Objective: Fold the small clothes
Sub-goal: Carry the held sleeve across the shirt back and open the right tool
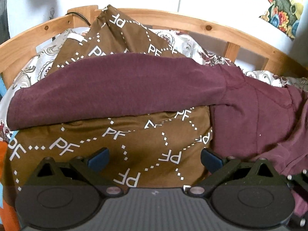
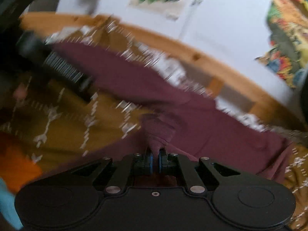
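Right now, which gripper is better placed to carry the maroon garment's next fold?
Right. The right gripper is shut on a bunched piece of the maroon garment, so it can likely pull the fold over. The left gripper is open above the brown printed sheet, holding nothing.

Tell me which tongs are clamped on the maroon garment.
The right tongs, shut on a bunched fold of the maroon garment; the left tongs are open and empty.
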The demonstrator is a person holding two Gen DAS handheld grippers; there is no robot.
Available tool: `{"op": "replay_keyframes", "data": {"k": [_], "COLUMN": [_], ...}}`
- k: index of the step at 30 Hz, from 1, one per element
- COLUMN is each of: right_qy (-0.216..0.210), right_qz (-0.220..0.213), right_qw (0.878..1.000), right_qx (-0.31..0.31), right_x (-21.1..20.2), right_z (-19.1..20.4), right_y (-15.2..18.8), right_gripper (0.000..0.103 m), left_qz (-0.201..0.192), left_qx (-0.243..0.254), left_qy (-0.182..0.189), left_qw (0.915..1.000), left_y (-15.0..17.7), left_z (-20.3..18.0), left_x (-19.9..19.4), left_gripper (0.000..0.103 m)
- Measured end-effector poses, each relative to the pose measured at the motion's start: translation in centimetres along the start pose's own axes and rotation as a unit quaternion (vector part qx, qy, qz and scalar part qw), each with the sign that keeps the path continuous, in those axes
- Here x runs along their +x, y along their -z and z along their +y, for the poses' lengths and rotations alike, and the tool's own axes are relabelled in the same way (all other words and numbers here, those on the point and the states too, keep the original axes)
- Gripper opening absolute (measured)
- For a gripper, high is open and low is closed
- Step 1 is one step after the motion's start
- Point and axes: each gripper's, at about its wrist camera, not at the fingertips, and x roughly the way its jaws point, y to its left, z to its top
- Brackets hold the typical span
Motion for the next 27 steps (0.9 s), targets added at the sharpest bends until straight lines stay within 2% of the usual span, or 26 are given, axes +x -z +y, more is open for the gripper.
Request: {"op": "replay_keyframes", "data": {"k": [2,4,7,10,12,15,17,20,23,25,26,27], "right_qy": [-0.019,-0.041,-0.044,-0.024,0.010,0.075,0.121,0.166,0.182,0.180,0.176,0.172], "right_qz": [0.008,0.001,-0.021,-0.035,-0.033,-0.015,0.004,0.023,0.038,0.041,0.051,0.068], "right_qw": [1.000,0.999,0.998,0.996,0.993,0.983,0.969,0.950,0.939,0.938,0.940,0.940], "right_qx": [0.005,0.014,0.029,0.077,0.114,0.169,0.217,0.263,0.289,0.292,0.288,0.287], "right_x": [-0.1,-0.5,-2.7,-4.4,-4.7,-3.6,-2.2,0.3,3.0,4.5,5.4,6.3], "right_z": [0.1,0.4,-1.1,-4.5,-7.3,-11.8,-15.4,-20.4,-24.2,-25.7,-26.1,-26.5], "right_y": [0.6,1.3,2.3,3.5,4.3,5.7,6.5,7.8,8.2,8.2,8.1,8.2], "right_gripper": [0.022,0.053,0.082,0.092,0.096,0.097,0.097,0.086,0.079,0.077,0.072,0.046], "left_qz": [0.003,0.003,-0.009,-0.014,-0.010,0.012,0.026,0.042,0.043,0.043,0.041,0.037], "left_qx": [0.000,-0.004,-0.015,-0.005,0.028,0.091,0.117,0.139,0.151,0.160,0.161,0.168], "left_qy": [0.008,0.025,0.083,0.139,0.146,0.116,0.098,0.077,0.063,0.060,0.061,0.061], "left_qw": [1.0000,0.9997,0.9964,0.9902,0.9889,0.9890,0.9880,0.9864,0.9855,0.9843,0.9841,0.9832], "left_y": [0.0,0.1,0.3,0.5,0.9,2.0,2.9,3.9,4.4,4.7,4.9,5.0], "left_z": [-0.2,-0.3,-0.7,-2.0,-3.8,-6.2,-7.1,-7.6,-8.0,-8.2,-8.3,-8.6], "left_x": [0.3,0.5,0.6,1.0,1.8,3.7,4.7,5.8,6.2,6.3,6.3,6.2], "left_gripper": [0.102,0.102,0.102,0.102,0.102,0.102,0.102,0.102,0.102,0.102,0.102,0.102]}}
